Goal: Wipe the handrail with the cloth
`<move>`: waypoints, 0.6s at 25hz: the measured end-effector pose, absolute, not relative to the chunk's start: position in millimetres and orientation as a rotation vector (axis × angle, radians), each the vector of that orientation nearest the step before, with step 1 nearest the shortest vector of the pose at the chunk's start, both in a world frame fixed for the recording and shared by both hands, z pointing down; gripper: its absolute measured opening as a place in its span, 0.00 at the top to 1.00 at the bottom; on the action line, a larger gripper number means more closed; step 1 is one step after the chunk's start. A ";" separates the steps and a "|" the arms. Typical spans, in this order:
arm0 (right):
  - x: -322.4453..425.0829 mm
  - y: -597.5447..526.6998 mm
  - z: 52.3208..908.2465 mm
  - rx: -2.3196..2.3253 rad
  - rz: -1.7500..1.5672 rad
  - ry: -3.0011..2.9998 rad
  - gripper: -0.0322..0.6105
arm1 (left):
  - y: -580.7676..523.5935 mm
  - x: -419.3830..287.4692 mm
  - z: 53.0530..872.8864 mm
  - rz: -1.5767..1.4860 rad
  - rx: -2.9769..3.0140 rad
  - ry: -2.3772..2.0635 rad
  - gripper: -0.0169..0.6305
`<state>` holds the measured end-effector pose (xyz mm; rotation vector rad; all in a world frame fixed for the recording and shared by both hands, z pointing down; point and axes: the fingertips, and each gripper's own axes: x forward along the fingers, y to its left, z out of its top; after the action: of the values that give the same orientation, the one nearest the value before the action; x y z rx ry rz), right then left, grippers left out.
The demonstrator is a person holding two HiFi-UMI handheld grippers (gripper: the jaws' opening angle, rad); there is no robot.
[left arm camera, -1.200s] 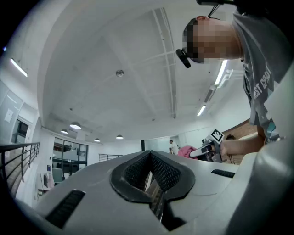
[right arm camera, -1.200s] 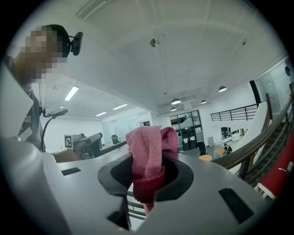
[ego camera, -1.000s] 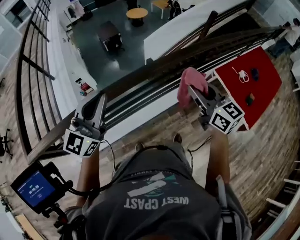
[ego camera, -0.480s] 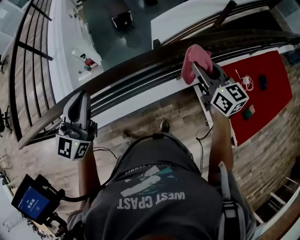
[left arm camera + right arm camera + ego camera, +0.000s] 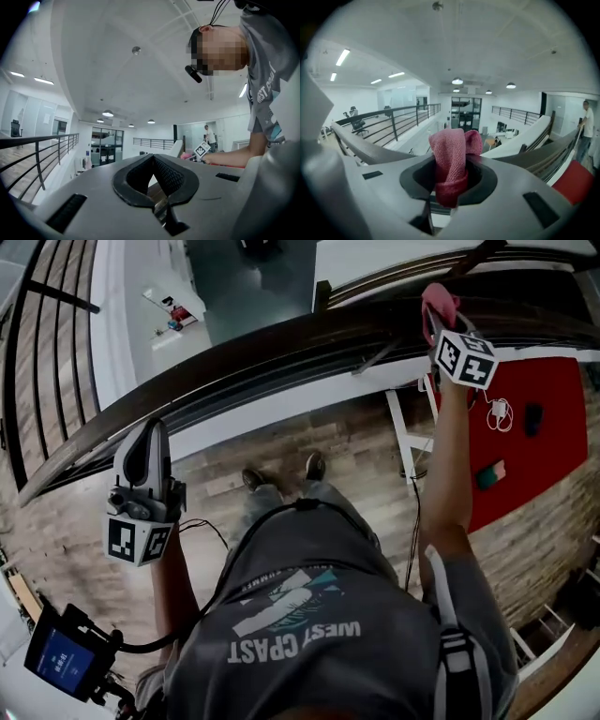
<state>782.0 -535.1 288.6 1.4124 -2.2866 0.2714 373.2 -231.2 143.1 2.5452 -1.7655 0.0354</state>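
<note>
My right tool (image 5: 442,324) is shut on the pink cloth (image 5: 437,298). In the right gripper view the cloth (image 5: 450,164) stands folded between the two jaws of this tool (image 5: 449,190), and its upper end rises free above them. My right arm is stretched far forward. From the head view the cloth is at the dark wooden handrail (image 5: 281,348), on its right part, but I cannot tell if it really presses on the wood. In the right gripper view the handrail (image 5: 365,150) curves away just behind the tool.

My left tool (image 5: 145,432) is near the left part of the same handrail, well apart from the cloth. In the left gripper view its jaws (image 5: 153,164) are together at the tips and hold nothing.

Below the right arm stands a counter (image 5: 562,442) with a red top, and a white cable (image 5: 498,412) lies on it. The floor (image 5: 328,442) under me is of wooden boards.
</note>
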 end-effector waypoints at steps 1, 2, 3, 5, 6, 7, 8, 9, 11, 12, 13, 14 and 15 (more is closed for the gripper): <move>764.7 -533.6 307.4 1.379 0.293 -2.275 0.84 | -229.2 372.2 143.8 0.038 2.542 -1.768 0.96; 742.5 -527.8 317.6 1.348 0.294 -2.287 0.84 | -228.2 372.1 144.6 0.041 2.542 -1.768 0.96; 715.0 -518.2 320.7 1.301 0.283 -2.321 0.84 | -228.3 372.2 145.3 0.043 2.541 -1.767 0.97; 648.1 -492.3 319.4 1.129 0.262 -2.424 0.84 | -230.3 372.4 145.2 0.037 2.539 -1.769 0.96; 617.3 -479.6 318.6 1.024 0.255 -2.470 0.84 | -231.5 373.3 144.5 0.031 2.539 -1.769 0.96; 595.7 -470.2 317.7 0.937 0.254 -2.501 0.84 | -232.8 375.1 143.3 0.026 2.542 -1.766 0.96; 587.3 -467.0 314.7 0.895 0.259 -2.521 0.84 | -234.0 377.6 141.7 0.021 2.549 -1.762 0.96; 593.3 -471.1 307.7 0.913 0.264 -2.535 0.84 | -235.2 379.9 139.7 0.015 2.557 -1.758 0.96; 641.4 -495.9 284.2 1.103 0.230 -2.522 0.84 | -237.0 381.9 136.5 0.006 2.567 -1.758 0.96; 675.8 -511.4 274.2 1.225 0.210 -2.482 0.84 | -237.6 381.1 135.7 0.004 2.567 -1.762 0.96; 709.7 -525.5 269.9 1.328 0.217 -2.429 0.84 | -238.0 379.6 135.6 0.002 2.564 -1.767 0.96; 737.4 -535.8 273.3 1.394 0.257 -2.377 0.84 | -237.9 378.0 135.8 0.001 2.558 -1.771 0.96; 754.6 -540.9 283.4 1.419 0.314 -2.339 0.84 | -237.5 377.0 136.5 0.001 2.552 -1.773 0.96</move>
<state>754.6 -540.9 283.4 1.4192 -2.3390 0.3143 377.0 -237.5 136.5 2.5515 -1.7726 0.0008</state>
